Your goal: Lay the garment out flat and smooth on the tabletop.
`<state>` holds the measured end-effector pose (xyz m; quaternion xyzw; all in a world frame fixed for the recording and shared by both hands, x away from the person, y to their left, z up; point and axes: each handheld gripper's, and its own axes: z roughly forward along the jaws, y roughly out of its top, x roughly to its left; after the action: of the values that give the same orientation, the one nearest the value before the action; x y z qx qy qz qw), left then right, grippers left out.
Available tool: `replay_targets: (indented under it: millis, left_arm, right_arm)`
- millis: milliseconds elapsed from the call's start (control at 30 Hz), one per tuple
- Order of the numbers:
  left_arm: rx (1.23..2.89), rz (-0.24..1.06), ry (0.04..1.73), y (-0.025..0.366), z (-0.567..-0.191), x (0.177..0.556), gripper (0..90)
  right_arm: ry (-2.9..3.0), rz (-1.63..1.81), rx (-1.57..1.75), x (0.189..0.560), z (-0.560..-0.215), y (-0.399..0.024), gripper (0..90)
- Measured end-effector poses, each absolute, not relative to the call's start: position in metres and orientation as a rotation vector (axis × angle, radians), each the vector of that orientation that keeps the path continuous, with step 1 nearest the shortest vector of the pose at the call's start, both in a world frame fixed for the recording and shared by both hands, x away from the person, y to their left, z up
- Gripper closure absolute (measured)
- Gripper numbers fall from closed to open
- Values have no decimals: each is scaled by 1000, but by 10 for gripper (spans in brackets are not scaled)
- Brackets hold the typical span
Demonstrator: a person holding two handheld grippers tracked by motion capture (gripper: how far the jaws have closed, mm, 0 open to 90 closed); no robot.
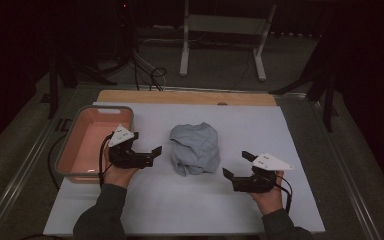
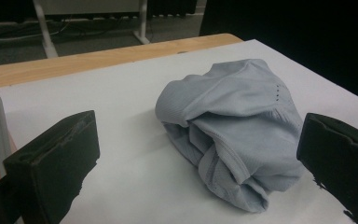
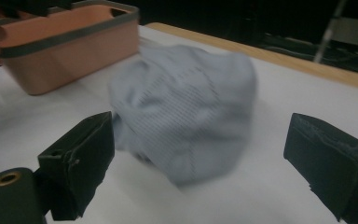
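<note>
So basically nothing's done yet on this one. Starting with the big stuff: the white sheet-covered table (image 1: 290, 150) takes up the middle of the high view, and the crumpled pale blue-grey knit cloth (image 1: 195, 148) sits in a lump dead centre of it, not spread, not folded, not in anything. My guess is the cloth either gets laid out or goes into the pink plastic tub with the grey rim (image 1: 80, 135) at the left of the frame, which looks empty as far as I can see. Either way the whole job is still ahead of me: first grab hasn't happened.

Now my tongs. My left gripper (image 1: 150, 153) hangs just over the tub's right edge, left of centre in the high view, pointing at the cloth. Jaws are spread wide with nothing between them; in the left gripper view the cloth (image 2: 235, 126) sits framed between the two black pads, close but not touching.

My right gripper (image 1: 236, 166) is at lower right of the cloth, also gaping wide and empty. In the right gripper view the cloth (image 3: 186, 112) is a bit blurred but clearly sits beyond the pads, with the tub (image 3: 70, 46) at upper left behind it.

So: both open, both aimed at the lump, neither on it.
</note>
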<state>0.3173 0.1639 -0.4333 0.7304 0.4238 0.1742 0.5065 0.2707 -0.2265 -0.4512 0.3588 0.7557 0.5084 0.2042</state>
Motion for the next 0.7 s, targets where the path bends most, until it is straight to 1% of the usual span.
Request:
replay_targets:
  millis: [33,100,133,300,333,700]
  left_arm:
    - [1759,423,1023,165,-432,317,5]
    - [1758,424,1018,165,-432,317,5]
    - [1755,425,1019,166,-431,316,5]
    - [1748,426,1022,167,-429,315,5]
    - [1743,426,1028,168,-430,315,6]
    - [1739,417,1034,170,-431,315,5]
  right_arm:
    - [2129,1418,964,277,-447,-212,87]
    - [2135,1419,957,279,-446,-208,87]
    - [2144,1426,945,285,-443,-197,87]
    - [2160,1429,927,294,-440,-178,87]
    - [2177,1420,917,300,-439,-168,87]
    - [2218,1438,900,320,-439,-134,88]
